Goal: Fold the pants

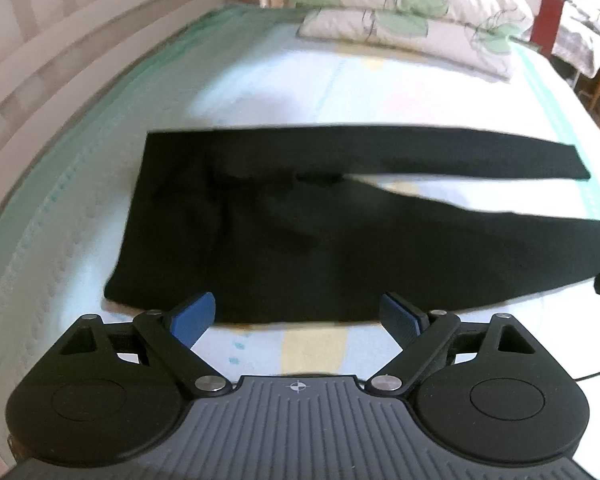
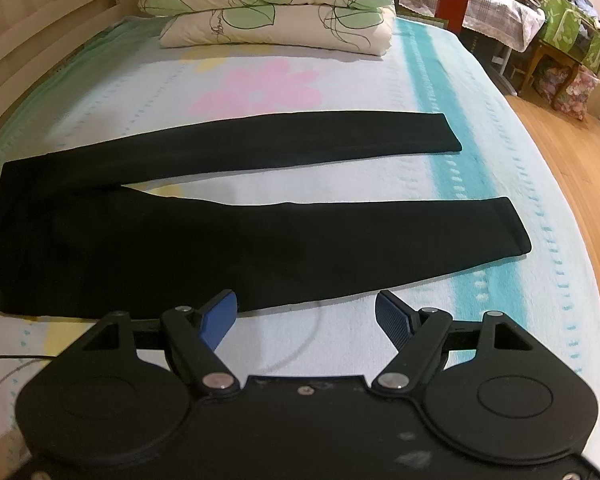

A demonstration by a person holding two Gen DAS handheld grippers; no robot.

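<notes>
We are holding the left gripper (image 1: 296,316) and right gripper (image 2: 306,314), fingers wide, near black pants (image 2: 220,236) lying flat on the bed (image 2: 480,152); pillows (image 2: 276,12) are resting beyond.

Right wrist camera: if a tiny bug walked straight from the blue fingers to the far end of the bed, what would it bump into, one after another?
Right gripper → near leg of the black pants → strip of bedsheet → far leg → pink flower print → stacked leaf-patterned pillows.
</notes>
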